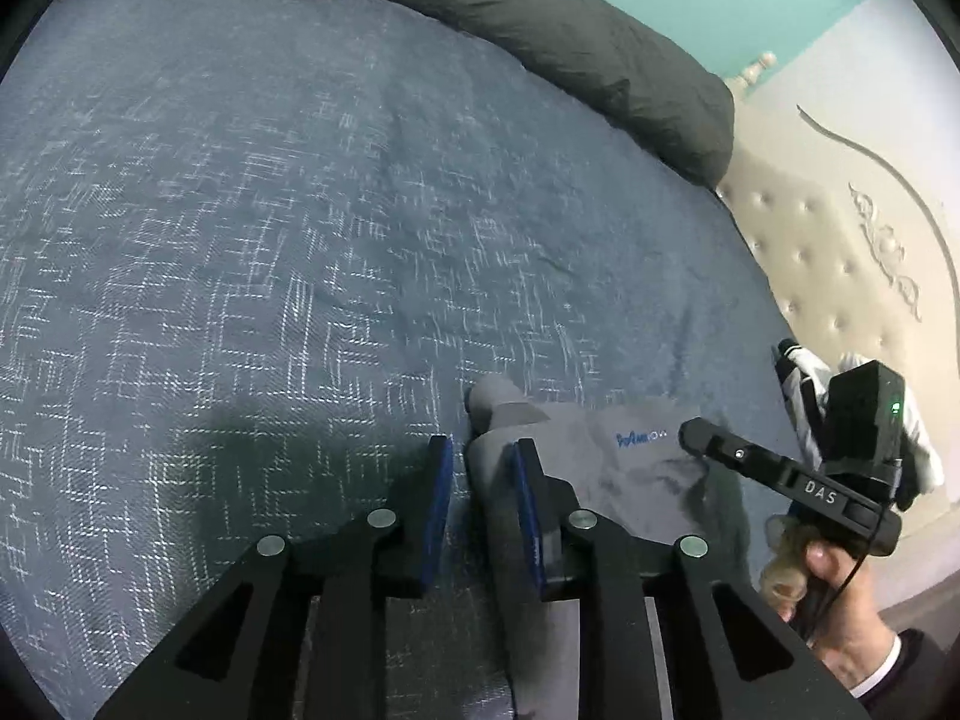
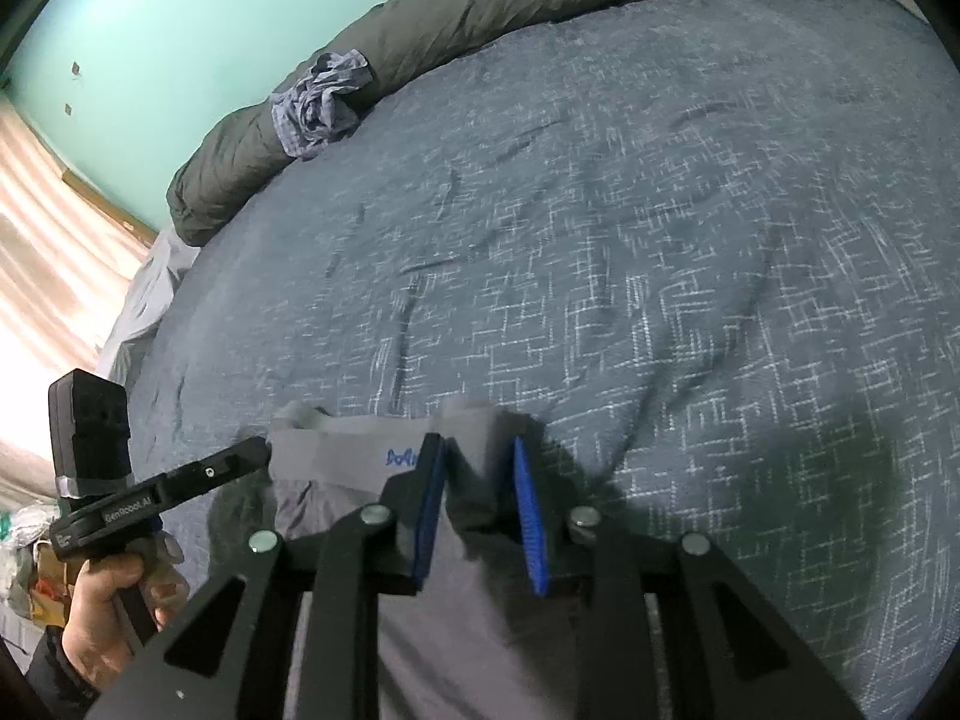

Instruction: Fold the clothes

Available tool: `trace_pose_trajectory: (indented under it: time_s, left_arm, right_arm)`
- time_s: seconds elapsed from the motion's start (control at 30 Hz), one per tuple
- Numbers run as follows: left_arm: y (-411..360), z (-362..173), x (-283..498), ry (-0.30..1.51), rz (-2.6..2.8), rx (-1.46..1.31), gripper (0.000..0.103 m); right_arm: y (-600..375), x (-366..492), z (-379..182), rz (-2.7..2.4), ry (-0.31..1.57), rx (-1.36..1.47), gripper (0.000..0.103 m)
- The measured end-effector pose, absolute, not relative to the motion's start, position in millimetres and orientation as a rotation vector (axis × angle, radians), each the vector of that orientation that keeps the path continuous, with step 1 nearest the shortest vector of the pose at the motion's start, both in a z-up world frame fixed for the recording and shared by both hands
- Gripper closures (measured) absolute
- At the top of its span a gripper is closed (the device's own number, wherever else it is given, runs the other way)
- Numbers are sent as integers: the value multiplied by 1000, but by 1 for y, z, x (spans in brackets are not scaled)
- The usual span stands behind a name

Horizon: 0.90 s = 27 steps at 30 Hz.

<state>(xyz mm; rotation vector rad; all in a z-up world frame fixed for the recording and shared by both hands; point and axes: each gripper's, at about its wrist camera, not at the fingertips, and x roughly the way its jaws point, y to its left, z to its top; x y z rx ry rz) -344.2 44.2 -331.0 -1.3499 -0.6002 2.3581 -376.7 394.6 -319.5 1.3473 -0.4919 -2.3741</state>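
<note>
Bedspread (image 1: 300,210): woven cloth, matt, coarse weave.
Grey garment (image 1: 630,480): smooth soft knit, lying on the bedspread.
Gripper pads (image 2: 531,516): blue, ribbed.
Headboard (image 1: 840,252): beside the bedspread, tufted, faint sheen.

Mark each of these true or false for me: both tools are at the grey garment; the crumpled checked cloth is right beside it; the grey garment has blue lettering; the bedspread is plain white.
1. Both tools, left tool and right tool, are at the grey garment. True.
2. The crumpled checked cloth lies right beside it. False: it sits far across the bed by the dark rolled duvet.
3. The garment has blue lettering. True.
4. The bedspread is plain white. False: blue-grey with white hatching.
</note>
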Motion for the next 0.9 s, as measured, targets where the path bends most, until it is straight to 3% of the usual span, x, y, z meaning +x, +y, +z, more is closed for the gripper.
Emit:
trace_pose_trajectory:
  time_s: [0.07, 0.3, 0.9]
  left_arm:
    - [43, -331, -344, -602, 2368, -1347, 92]
    - [37, -333, -346, -613, 2401, -1338, 102]
    - [47, -317, -320, -620, 2366, -1287, 101]
  right_arm:
    - [391, -376, -319, -2371, -444, 1348, 94]
    - [384, -372, -309, -2373, -392, 1284, 100]
    - [357, -357, -297, -2273, -376, 1192, 100]
